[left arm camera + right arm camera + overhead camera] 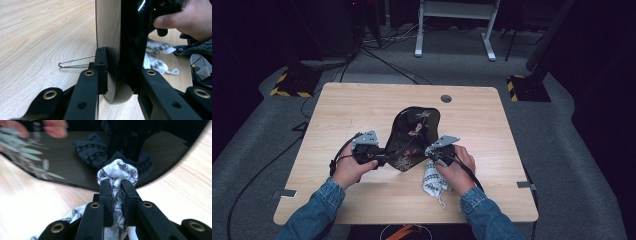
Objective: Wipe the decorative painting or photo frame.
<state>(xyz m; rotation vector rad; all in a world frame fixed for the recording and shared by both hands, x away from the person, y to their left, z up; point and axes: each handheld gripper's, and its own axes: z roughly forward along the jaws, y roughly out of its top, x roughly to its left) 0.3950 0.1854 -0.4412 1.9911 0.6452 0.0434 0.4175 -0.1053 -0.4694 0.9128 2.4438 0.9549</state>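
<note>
Gripping one glossy black tray (412,132) by its near edge with left tool (384,159), tilting it up off desk (342,107). Clenching one black-and-white patterned cloth (117,173) in right tool (117,185), pressing against tray surface. One wire clip (75,62) lying on desk beside tray.

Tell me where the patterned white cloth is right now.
In the high view the patterned white cloth lies on the table's near right side, under the right hand, its bunched end pinched in the right gripper against the glossy black tray.
</note>
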